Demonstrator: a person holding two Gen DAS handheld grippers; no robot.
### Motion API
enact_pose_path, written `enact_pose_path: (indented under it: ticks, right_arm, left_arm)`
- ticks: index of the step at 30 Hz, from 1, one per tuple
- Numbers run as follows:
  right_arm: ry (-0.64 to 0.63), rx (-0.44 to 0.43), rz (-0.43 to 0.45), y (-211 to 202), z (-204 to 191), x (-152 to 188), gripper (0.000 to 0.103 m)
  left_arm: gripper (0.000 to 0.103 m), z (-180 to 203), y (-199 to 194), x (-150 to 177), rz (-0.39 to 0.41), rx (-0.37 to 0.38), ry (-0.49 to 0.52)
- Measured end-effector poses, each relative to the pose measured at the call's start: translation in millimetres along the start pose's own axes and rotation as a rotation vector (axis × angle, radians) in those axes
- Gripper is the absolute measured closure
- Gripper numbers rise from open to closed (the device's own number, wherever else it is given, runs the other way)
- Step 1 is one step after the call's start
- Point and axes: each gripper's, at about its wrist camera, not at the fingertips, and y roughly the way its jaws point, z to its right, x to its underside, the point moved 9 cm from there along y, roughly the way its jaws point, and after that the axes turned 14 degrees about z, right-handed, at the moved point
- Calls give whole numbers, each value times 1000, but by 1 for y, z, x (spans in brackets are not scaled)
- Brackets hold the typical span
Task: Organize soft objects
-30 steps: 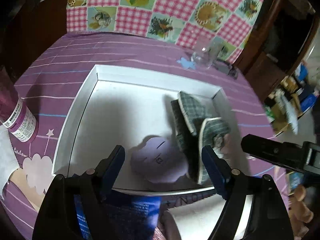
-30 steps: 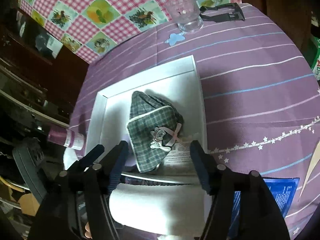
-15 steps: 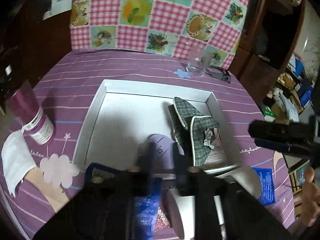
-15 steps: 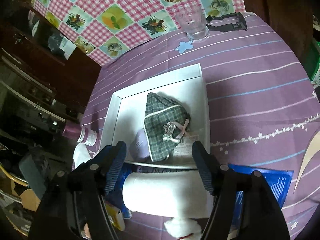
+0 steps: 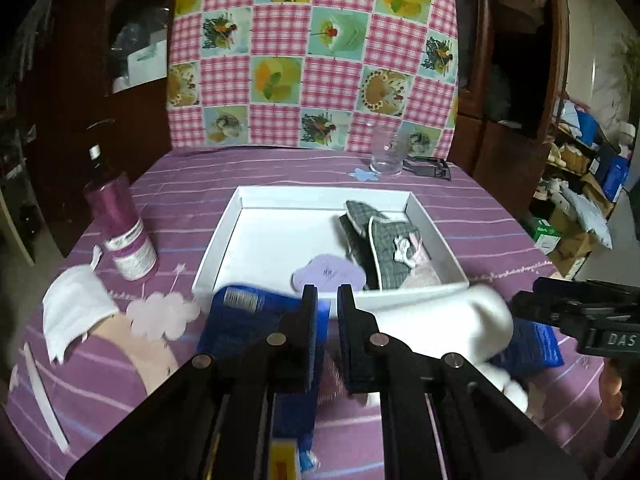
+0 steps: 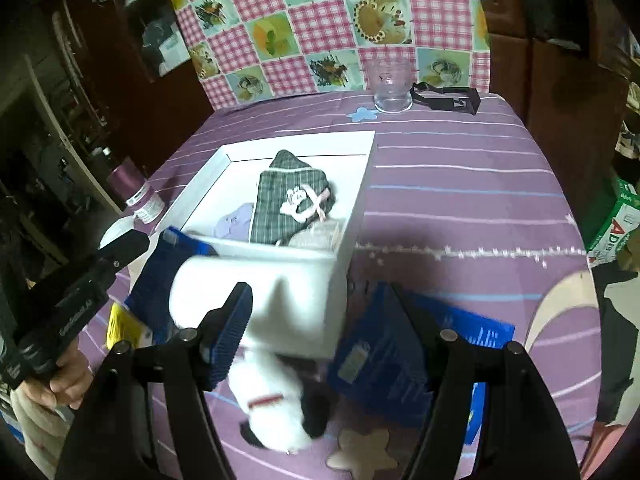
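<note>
A white tray on the purple tablecloth holds a green plaid pouch and a lilac cloud-shaped piece. A white plush toy lies on the cloth against the tray's near wall. My left gripper is shut and empty, raised above a blue packet in front of the tray. My right gripper is open around the plush toy; it also shows at the right of the left wrist view.
A purple bottle and a white face mask lie left of the tray. A glass and a black clip stand at the back. A second blue packet lies at the right of the toy.
Both grippers have pulled back and up from the tray. The left gripper has closed from wide open. The right gripper stays open over the white plush toy.
</note>
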Motion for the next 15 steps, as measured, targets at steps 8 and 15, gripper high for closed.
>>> enact_pose_path:
  ticks: [8, 15]
  right_arm:
    - [-86, -24, -24, 3, 0, 50, 33]
    - [-48, -36, -41, 15, 7, 60, 28]
  left_arm:
    - [94, 1, -11, 27, -10, 28, -46]
    - [94, 0, -1, 48, -87, -2, -29]
